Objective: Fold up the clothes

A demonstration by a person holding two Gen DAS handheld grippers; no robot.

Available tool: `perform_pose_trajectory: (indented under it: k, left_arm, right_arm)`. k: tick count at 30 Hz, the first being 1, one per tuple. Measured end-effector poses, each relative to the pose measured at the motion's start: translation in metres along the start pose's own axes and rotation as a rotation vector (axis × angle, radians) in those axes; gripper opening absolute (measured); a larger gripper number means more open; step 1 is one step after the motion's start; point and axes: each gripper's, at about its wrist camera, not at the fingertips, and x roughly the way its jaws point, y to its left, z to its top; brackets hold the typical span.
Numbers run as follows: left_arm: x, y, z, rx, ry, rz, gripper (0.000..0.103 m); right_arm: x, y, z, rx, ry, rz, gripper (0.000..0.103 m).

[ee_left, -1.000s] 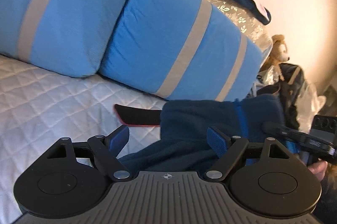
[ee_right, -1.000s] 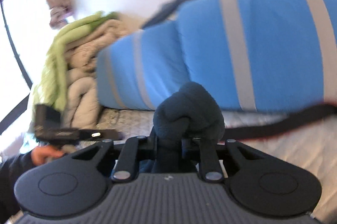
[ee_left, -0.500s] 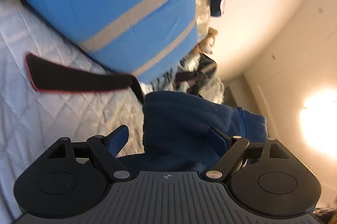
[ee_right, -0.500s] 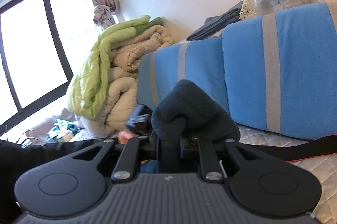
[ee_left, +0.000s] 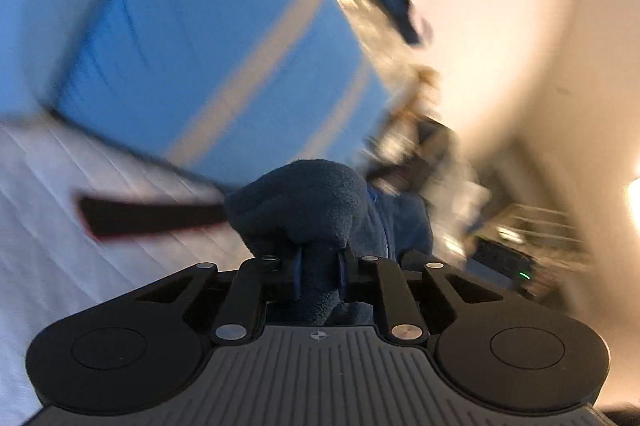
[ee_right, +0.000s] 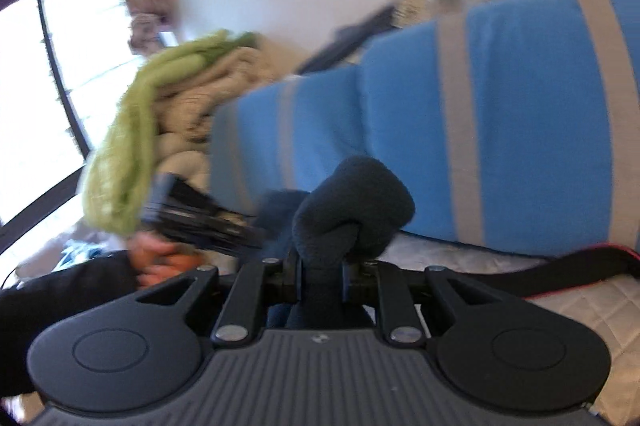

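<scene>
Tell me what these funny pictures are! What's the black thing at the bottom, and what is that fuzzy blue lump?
A person holds a pinching tool in each hand, and each has a camera looking along its two fingers. One picture is from the left tool, the other from the right tool. The black shape at the bottom is the tool itself. Each is pinched shut on a fuzzy dark blue garment, to be folded. Below is a white quilted bed cover with a black strap on it, and blue striped cushions behind.
</scene>
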Motion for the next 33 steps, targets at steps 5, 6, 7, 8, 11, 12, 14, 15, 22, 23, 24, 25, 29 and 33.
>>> perform_pose_trajectory:
  k: [5,6,7,8,11,12,14,15,22,23,24,25,29,33]
  left_arm:
    - [0.005,-0.039,0.023,0.185,-0.108,0.287,0.013]
    - [0.011,-0.040,0.025,0.202,-0.116,0.339,0.013]
    - [0.020,-0.037,0.026,0.214,-0.116,0.381,0.013]
    - [0.028,-0.032,0.027,0.226,-0.109,0.416,0.013]
    - [0.055,-0.017,0.029,0.260,-0.089,0.521,0.013]
    - [0.064,-0.012,0.030,0.272,-0.083,0.556,0.014]
    - [0.075,-0.001,0.030,0.254,-0.070,0.602,0.014]
    - [0.079,0.005,0.030,0.239,-0.064,0.622,0.014]
    - [0.109,0.045,0.029,0.140,-0.022,0.762,0.048]
    - [0.113,0.051,0.029,0.125,-0.016,0.782,0.060]
    - [0.112,0.052,0.029,0.114,-0.020,0.788,0.061]
    - [0.107,0.050,0.029,0.106,-0.031,0.779,0.061]
    - [0.088,0.031,0.027,0.112,-0.032,0.753,0.062]
    - [0.067,0.002,0.014,0.140,-0.012,0.701,0.064]
  right_arm:
    - [0.048,-0.004,0.022,-0.012,0.007,-0.121,0.018]
    - [0.058,-0.004,0.025,-0.033,0.014,-0.150,0.018]
    - [0.068,-0.003,0.029,-0.055,0.022,-0.179,0.018]
    - [0.078,-0.003,0.031,-0.076,0.034,-0.208,0.018]
    - [0.110,-0.004,0.030,-0.157,0.084,-0.298,0.018]
    - [0.120,-0.006,0.029,-0.181,0.103,-0.329,0.018]
    - [0.137,-0.013,0.024,-0.215,0.140,-0.377,0.018]
    - [0.146,-0.017,0.020,-0.235,0.159,-0.403,0.018]
    - [0.174,-0.048,-0.005,-0.237,0.286,-0.493,0.063]
    - [0.169,-0.051,-0.004,-0.222,0.282,-0.506,0.072]
    - [0.160,-0.054,-0.002,-0.207,0.270,-0.515,0.088]
    - [0.149,-0.056,0.000,-0.194,0.257,-0.511,0.095]
    - [0.095,-0.060,0.005,-0.153,0.210,-0.525,0.099]
    - [0.027,-0.063,-0.004,-0.102,0.156,-0.549,0.103]
